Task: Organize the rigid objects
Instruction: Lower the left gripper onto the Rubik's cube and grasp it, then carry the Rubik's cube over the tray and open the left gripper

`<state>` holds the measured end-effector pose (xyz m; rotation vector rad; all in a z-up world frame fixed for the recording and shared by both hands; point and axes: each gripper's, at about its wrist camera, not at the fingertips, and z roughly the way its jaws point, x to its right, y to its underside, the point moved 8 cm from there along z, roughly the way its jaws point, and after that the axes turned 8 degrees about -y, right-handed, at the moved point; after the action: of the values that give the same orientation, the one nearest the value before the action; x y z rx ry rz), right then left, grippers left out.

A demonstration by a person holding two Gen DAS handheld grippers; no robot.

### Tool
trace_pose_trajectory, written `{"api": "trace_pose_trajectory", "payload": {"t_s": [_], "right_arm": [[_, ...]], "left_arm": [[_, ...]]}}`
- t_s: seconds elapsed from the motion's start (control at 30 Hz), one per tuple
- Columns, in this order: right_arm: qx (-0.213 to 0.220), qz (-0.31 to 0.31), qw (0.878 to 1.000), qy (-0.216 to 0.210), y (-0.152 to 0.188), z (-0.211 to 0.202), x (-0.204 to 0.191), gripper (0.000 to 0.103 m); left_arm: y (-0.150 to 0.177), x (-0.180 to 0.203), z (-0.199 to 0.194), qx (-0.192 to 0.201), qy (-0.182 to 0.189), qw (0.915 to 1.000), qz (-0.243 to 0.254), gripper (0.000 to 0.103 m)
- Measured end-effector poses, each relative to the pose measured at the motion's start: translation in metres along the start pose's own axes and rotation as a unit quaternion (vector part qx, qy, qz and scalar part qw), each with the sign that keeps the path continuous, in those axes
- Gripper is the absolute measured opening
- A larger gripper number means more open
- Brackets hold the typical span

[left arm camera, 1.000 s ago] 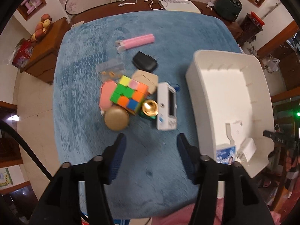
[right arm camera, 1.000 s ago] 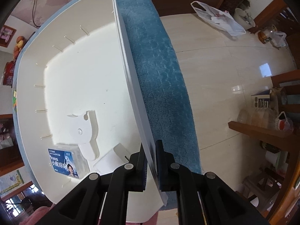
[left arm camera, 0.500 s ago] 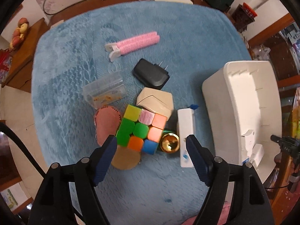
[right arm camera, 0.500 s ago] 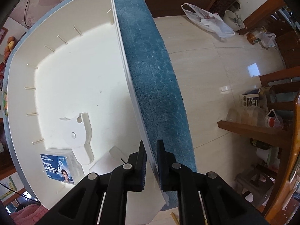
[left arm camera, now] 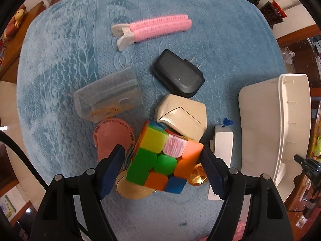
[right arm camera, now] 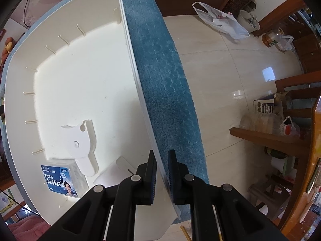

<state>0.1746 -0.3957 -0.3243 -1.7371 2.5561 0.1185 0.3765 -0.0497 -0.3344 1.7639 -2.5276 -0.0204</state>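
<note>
- The left tongs (left arm camera: 161, 158) point steeply down over a cluster of small objects on the worktop (left arm camera: 60, 60), which is covered in a blue textured cloth.
- Their jaws have just been opening and now stand spread, one on each side of a multicoloured puzzle cube (left arm camera: 162, 158); whether the blue pads touch the cube cannot be told.
- The cube sits tilted on top of the pile, above a round gold-coloured tin (left arm camera: 132, 190) and a small shiny brass bell (left arm camera: 197, 177).
- Just beside the cube lie a pink oval pad with stitched edge (left arm camera: 108, 138), a beige angular plastic case (left arm camera: 184, 112) and a white rectangular device (left arm camera: 222, 146).
- Farther up the cloth are a clear plastic box (left arm camera: 108, 94), a black power adapter with prongs (left arm camera: 177, 74) and a pink hair-roller clip with a white handle (left arm camera: 152, 29).
- The right tongs (right arm camera: 161, 172) point straight down, pressed together and pinching the thin side wall of a large white plastic bin (right arm camera: 80, 80) at the right edge of the worktop.
- Inside the bin lie a blue-labelled clear box (right arm camera: 60, 178) and a small white block (right arm camera: 112, 173), both in the near corner.
</note>
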Motion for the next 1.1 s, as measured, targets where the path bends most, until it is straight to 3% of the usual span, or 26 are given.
{"api": "trace_pose_trajectory", "payload": {"t_s": [0.33,0.5,0.83,1.1], "right_arm": [[-0.004,-0.006,1.000,-0.004,0.003,0.001,0.001,0.011],[-0.005,-0.014,1.000,-0.010,0.004,0.001,-0.001,0.011],[-0.012,-0.035,0.999,-0.021,0.004,0.003,-0.002,0.011],[-0.020,-0.076,0.996,-0.037,0.006,0.003,-0.005,0.011]], "left_arm": [[-0.002,0.009,0.008,-0.007,0.001,0.9998,-0.020,0.073],[0.015,0.001,0.004,-0.014,0.006,0.9988,-0.046,0.072],[0.051,-0.001,-0.032,0.010,-0.006,0.9964,-0.084,0.063],[0.075,0.015,-0.075,0.046,-0.004,0.9933,-0.106,0.063]]}}
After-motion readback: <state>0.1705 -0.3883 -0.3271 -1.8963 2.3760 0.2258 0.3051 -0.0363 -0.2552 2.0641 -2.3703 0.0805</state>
